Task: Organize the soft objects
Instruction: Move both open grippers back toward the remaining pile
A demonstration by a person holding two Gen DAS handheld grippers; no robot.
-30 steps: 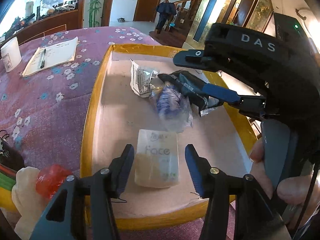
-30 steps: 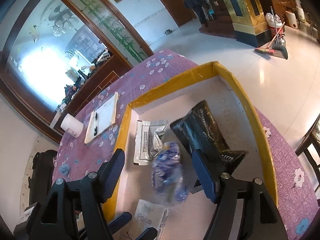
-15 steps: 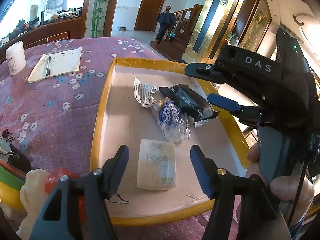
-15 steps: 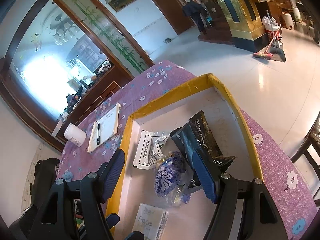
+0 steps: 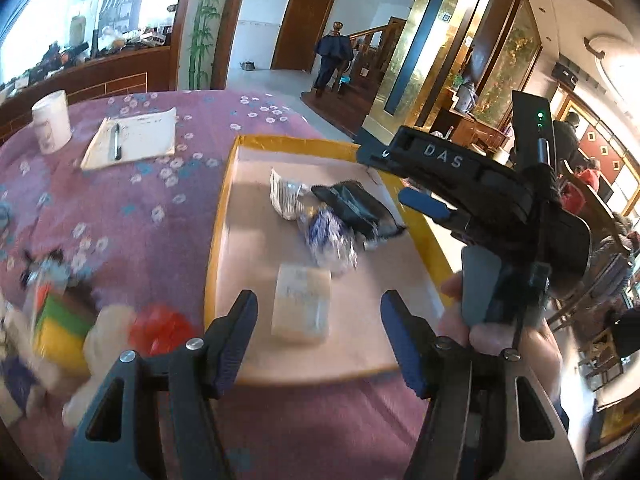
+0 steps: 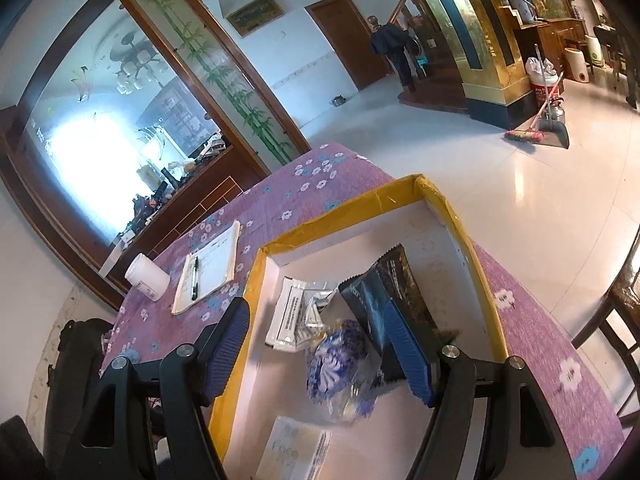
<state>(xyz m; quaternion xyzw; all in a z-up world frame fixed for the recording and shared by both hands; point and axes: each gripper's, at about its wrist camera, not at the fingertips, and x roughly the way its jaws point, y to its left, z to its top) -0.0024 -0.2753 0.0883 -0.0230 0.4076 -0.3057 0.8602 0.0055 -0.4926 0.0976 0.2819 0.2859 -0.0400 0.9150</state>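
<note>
Purple flowered tablecloth (image 5: 132, 208) covers the table, with a yellow-rimmed tray (image 5: 218, 216) on it. Inside the tray lie four soft packets: a pale tissue pack (image 5: 302, 307) nearest, a clear bag with blue print (image 5: 330, 236) behind it, a black pouch (image 5: 354, 204) touching that bag, and a white wrapper (image 5: 284, 196) toward the far side. Notepad with pen (image 5: 132, 142) and a white jar (image 5: 51, 120) sit well apart on the cloth.

Left gripper (image 5: 318, 334) has its jaws apart, nothing between the pads; the jaws have just been opening, wider than a second ago. It has also pulled up and back since then: the tissue pack, earlier framed close between the fingers, now lies farther out, still flat in the tray. More cloth shows in front of the tray's near rim, and the view is blurred.

Right gripper (image 6: 320, 344) hangs over the tray, jaws apart and empty, spread unchanged. Black pouch and printed bag sit below it, untouched.
</note>
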